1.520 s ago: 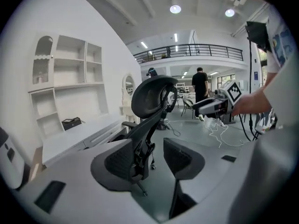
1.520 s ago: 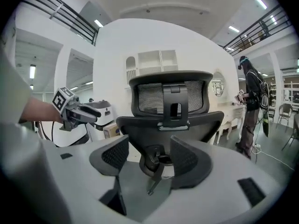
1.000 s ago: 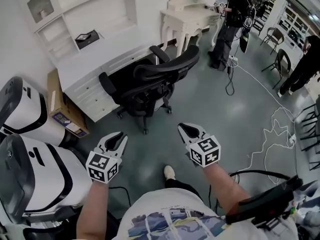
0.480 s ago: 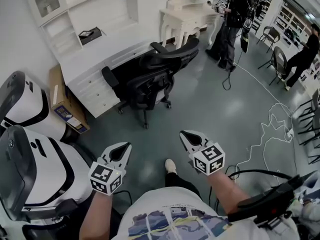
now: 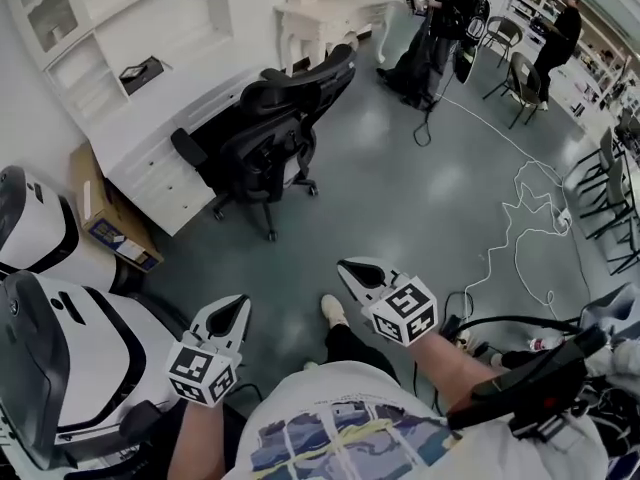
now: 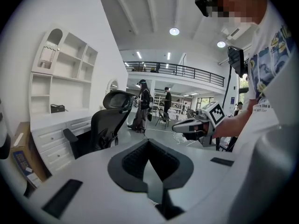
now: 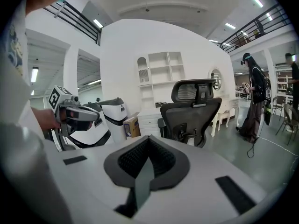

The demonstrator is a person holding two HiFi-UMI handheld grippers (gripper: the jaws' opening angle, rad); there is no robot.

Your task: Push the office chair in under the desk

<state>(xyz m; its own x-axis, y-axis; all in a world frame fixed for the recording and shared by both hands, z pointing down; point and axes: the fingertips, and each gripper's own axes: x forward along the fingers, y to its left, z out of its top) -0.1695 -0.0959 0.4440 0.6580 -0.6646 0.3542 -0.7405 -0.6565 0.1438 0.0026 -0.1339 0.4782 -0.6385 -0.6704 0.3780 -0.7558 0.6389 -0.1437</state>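
Note:
The black office chair (image 5: 265, 133) stands with its seat in under the white desk (image 5: 140, 143) at the upper left, its back toward me. Both grippers hang well short of it, over the grey floor near my body. My left gripper (image 5: 234, 312) is shut with nothing in it, and so is my right gripper (image 5: 353, 272). In the left gripper view the chair (image 6: 105, 125) is far off beyond the shut jaws, with the right gripper (image 6: 194, 125) to the side. The right gripper view shows the chair's mesh back (image 7: 191, 108) straight ahead and the left gripper (image 7: 77, 115) at the left.
Two white and black machines (image 5: 60, 338) crowd the lower left, with a cardboard box (image 5: 100, 213) beside the desk. White cables (image 5: 520, 228) trail over the floor at the right. People (image 5: 440, 18) and folding chairs (image 5: 515, 68) are at the back. My shoe (image 5: 333, 310) shows between the grippers.
Both grippers have drawn back from the chair toward my body, and the gap to it has grown. The chair has stayed at the desk.

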